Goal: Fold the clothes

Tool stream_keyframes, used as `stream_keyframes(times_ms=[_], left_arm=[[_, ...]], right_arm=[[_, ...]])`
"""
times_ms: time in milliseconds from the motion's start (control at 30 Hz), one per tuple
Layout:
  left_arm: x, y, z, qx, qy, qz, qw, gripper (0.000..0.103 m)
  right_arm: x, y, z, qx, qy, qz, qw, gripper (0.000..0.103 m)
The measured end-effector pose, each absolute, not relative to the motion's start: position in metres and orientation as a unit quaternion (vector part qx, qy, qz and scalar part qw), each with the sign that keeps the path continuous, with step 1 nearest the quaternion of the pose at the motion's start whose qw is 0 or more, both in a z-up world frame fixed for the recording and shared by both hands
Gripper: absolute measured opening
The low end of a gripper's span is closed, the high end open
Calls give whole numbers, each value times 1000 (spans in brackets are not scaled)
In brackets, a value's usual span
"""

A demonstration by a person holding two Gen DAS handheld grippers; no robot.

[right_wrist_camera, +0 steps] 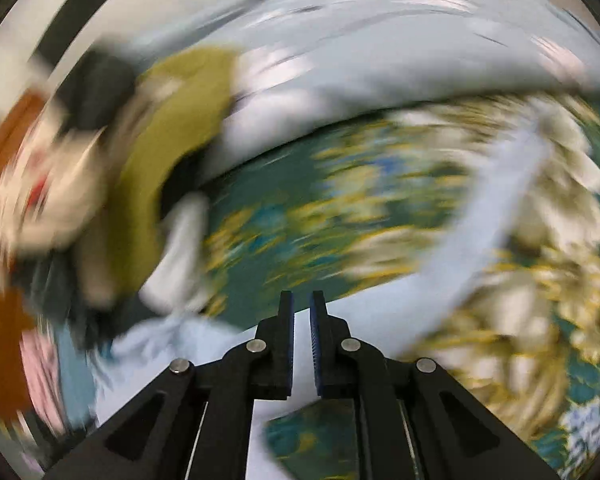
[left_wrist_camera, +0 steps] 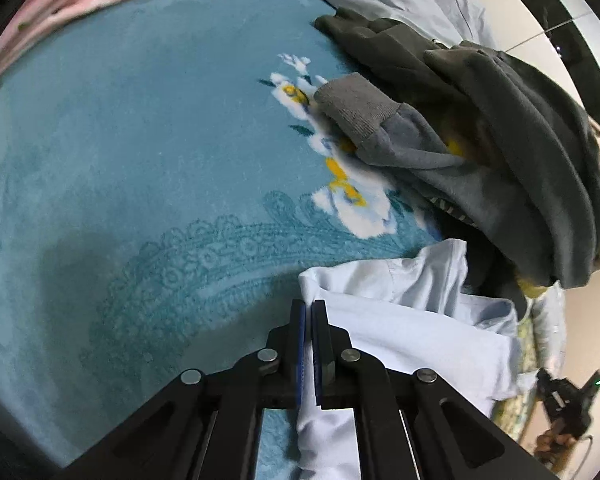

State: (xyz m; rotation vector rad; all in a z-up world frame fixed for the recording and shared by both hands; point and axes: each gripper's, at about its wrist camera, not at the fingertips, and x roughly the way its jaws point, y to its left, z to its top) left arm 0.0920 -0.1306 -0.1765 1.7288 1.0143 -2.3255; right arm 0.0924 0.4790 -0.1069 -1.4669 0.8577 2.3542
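Bedding filled most of the left wrist view: a teal blanket with white and yellow flowers covered the bed. Toward its right edge lay a heap of dark grey clothes, one ribbed cuff resting on the flower print. Below that heap, near the bed's right edge, a pale blue shirt lay crumpled, and the left gripper had its jaws closed on the shirt's edge, cloth running down between them. The right wrist view was badly smeared; the right gripper showed its jaws nearly together over pale blue cloth, though whether they pinched it I cannot tell.
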Motion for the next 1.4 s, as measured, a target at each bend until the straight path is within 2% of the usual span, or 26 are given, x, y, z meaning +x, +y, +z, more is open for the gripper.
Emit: stream_keyframes(times_ms=[67, 133, 167, 200, 300, 367, 433, 600, 667, 733, 767, 867, 967, 1000, 1167, 1200, 1267, 1400], left_arm=[[95, -131, -173, 567, 340, -750, 24, 6], [101, -133, -171, 568, 349, -745, 18, 8], [104, -133, -170, 568, 353, -743, 17, 11], [108, -134, -168, 566, 358, -742, 17, 12], [113, -133, -165, 565, 369, -738, 16, 16], [116, -134, -165, 566, 372, -735, 16, 21], [120, -136, -165, 568, 376, -732, 16, 21], [129, -148, -162, 558, 395, -729, 30, 22], [130, -149, -163, 559, 399, -726, 30, 23], [129, -147, -163, 562, 397, -725, 28, 23], [129, -146, -163, 563, 394, -726, 27, 23], [130, -146, -160, 561, 390, -730, 27, 23], [132, -150, -163, 559, 399, -725, 35, 23], [132, -152, -164, 559, 404, -723, 38, 23], [133, -158, -169, 557, 427, -711, 45, 23], [133, -159, -169, 555, 430, -711, 44, 23], [133, -158, -167, 553, 429, -713, 43, 24], [130, -155, -169, 558, 425, -712, 46, 25]], right_arm=[[107, 524, -107, -478, 336, 795, 165, 8], [122, 560, -111, -456, 373, 780, 209, 20], [129, 576, -114, -448, 393, 769, 231, 32], [134, 586, -119, -444, 412, 759, 239, 37], [142, 601, -138, -433, 471, 729, 244, 38], [149, 599, -150, -398, 538, 711, 216, 38], [150, 589, -159, -392, 569, 696, 196, 38], [145, 545, -156, -446, 531, 701, 165, 38], [138, 532, -147, -461, 492, 721, 158, 37], [128, 525, -146, -477, 476, 722, 159, 21], [124, 524, -147, -484, 470, 720, 160, 3], [113, 524, -145, -483, 458, 727, 168, 2], [102, 526, -135, -460, 456, 744, 164, 2], [96, 526, -136, -461, 459, 745, 148, 5], [78, 519, -148, -505, 449, 735, 65, 7], [84, 525, -141, -488, 448, 746, 63, 17], [96, 538, -125, -456, 447, 768, 60, 28], [120, 591, -121, -421, 443, 772, 171, 28]])
